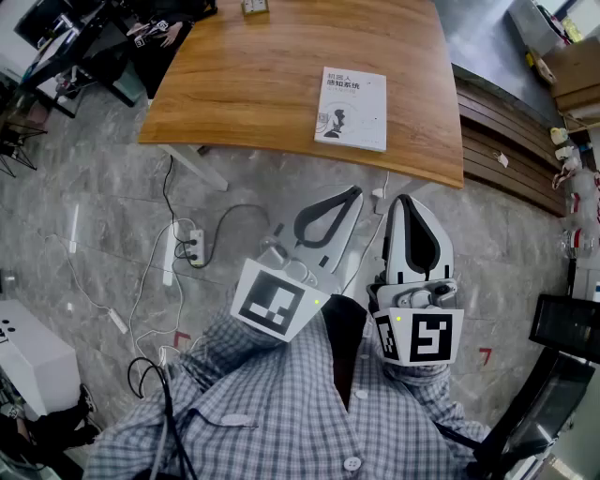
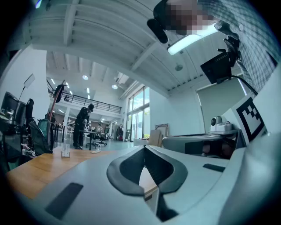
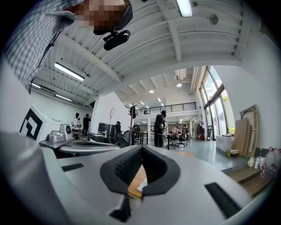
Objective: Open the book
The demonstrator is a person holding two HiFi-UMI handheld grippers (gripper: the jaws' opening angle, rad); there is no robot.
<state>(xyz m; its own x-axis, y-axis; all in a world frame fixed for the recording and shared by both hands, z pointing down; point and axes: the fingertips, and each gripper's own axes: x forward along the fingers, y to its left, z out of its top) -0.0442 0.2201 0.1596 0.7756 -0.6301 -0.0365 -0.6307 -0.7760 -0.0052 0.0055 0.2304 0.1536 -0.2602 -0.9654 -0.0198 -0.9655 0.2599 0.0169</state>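
A white book (image 1: 352,108) lies closed, cover up, on the wooden table (image 1: 253,84), close to its near right edge. Both grippers are held level by the person's chest, short of the table's near edge and apart from the book. My left gripper (image 1: 353,191) is shut with nothing in it, its tips meeting at the front (image 2: 144,147). My right gripper (image 1: 404,200) is beside it, also shut and empty (image 3: 141,147). Through the gap behind the right jaws I see a sliver of the table edge and the book (image 3: 141,184).
A power strip (image 1: 192,247) and cables lie on the stone floor below the table. A small clear object (image 1: 253,7) stands at the table's far edge. Wooden steps (image 1: 506,141) run along the right. A white box (image 1: 28,356) is at the left, a dark screen (image 1: 567,325) at the right.
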